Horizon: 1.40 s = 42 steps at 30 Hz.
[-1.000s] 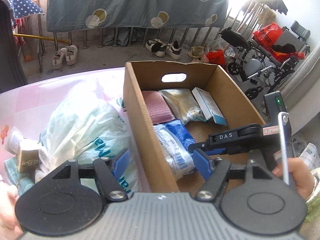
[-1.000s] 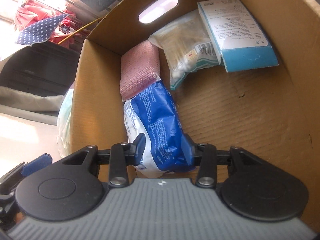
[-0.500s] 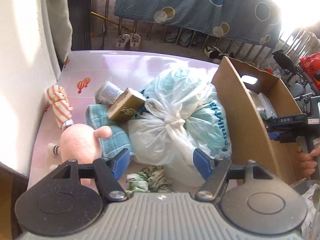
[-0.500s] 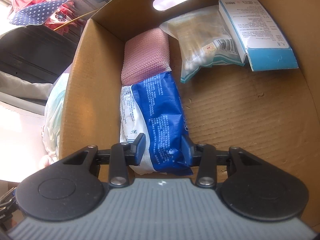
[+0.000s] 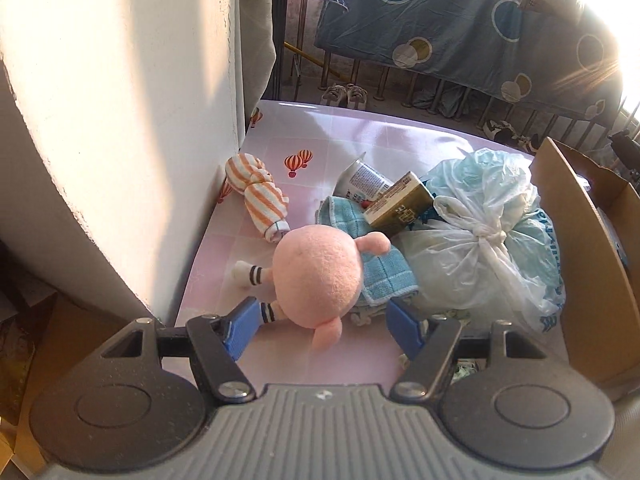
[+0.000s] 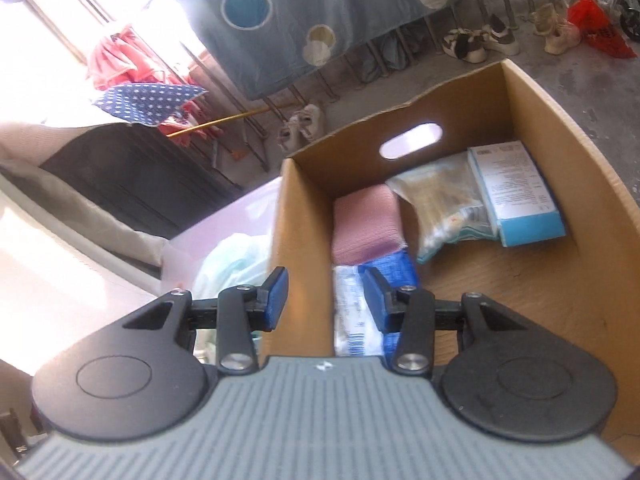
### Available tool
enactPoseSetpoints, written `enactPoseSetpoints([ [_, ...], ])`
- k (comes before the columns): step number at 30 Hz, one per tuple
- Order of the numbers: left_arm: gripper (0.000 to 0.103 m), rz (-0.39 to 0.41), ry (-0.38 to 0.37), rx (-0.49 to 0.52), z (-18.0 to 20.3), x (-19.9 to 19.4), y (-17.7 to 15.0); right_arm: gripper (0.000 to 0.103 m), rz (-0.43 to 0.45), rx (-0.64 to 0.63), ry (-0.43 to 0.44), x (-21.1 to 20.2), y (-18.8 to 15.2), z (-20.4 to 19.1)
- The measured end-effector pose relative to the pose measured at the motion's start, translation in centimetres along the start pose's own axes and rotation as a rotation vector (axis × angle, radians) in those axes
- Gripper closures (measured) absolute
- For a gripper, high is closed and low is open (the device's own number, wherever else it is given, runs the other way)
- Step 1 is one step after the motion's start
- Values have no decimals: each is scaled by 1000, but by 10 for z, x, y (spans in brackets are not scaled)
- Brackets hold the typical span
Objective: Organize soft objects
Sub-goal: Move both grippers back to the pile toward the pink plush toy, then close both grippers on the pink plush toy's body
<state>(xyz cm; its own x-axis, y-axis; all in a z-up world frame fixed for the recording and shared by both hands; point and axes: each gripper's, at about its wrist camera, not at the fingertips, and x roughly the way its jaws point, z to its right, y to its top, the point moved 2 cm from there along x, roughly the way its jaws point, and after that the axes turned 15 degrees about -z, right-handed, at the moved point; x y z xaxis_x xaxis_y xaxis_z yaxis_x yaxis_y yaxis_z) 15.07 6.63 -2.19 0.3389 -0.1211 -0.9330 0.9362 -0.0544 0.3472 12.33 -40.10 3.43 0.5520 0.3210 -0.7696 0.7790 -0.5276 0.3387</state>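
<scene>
Our left gripper hangs spread wide over the pink plush toy, its blue pads either side of the toy and gripping nothing. The toy lies on the pink table, against a blue checked cloth and near a knotted plastic bag. Our right gripper gapes empty above the cardboard box wall; the blue-and-white packet lies inside beside a pink sponge.

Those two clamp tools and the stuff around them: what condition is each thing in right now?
Left gripper: open, straddling the toy.
Right gripper: open, empty, above the box wall.
Pink plush toy: lying on the table, ungripped.
Plastic bag: knotted shut.
Cardboard box: open-topped, partly filled.
Blue packet: lying inside the box.
</scene>
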Motion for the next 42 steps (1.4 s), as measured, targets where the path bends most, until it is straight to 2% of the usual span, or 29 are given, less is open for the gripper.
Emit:
enactPoseSetpoints([
  [2,35,-1,-3,-15,-4,3,-2,62,-34,-43,70,9,-7,-28],
  [6,39,-1,-12,-38,-9,8,-4,62,-160,-98,202,51,-27,-85],
  [11,39,26,10,12,-8,7,-5,62,-300,-136,267,115,-56,-140],
  [16,38,29,-1,124,-2,17,-2,63,-417,-154,251,180,-83,-181],
  [19,34,6,-2,177,2,31,2,63,-447,-147,221,213,-89,-194],
  [22,31,-18,2,188,0,48,11,62,-473,-126,197,241,-88,-204],
  [27,28,-77,-32,175,-6,75,30,61,-506,-102,137,284,-83,-212],
  [29,28,-97,-38,177,-6,84,35,60,-513,-94,123,295,-83,-212],
  [30,28,-109,-37,177,-6,89,37,55,-513,-86,132,299,-83,-211],
  [32,28,-122,-35,178,-5,97,39,52,-512,-79,144,303,-81,-212],
  [37,29,-119,-18,164,-6,102,43,52,-528,-78,172,314,-79,-218],
  [39,36,-122,-6,145,-10,103,44,52,-537,-66,186,318,-80,-218],
  [42,38,-118,-23,118,-14,99,43,51,-549,-51,204,321,-81,-221],
])
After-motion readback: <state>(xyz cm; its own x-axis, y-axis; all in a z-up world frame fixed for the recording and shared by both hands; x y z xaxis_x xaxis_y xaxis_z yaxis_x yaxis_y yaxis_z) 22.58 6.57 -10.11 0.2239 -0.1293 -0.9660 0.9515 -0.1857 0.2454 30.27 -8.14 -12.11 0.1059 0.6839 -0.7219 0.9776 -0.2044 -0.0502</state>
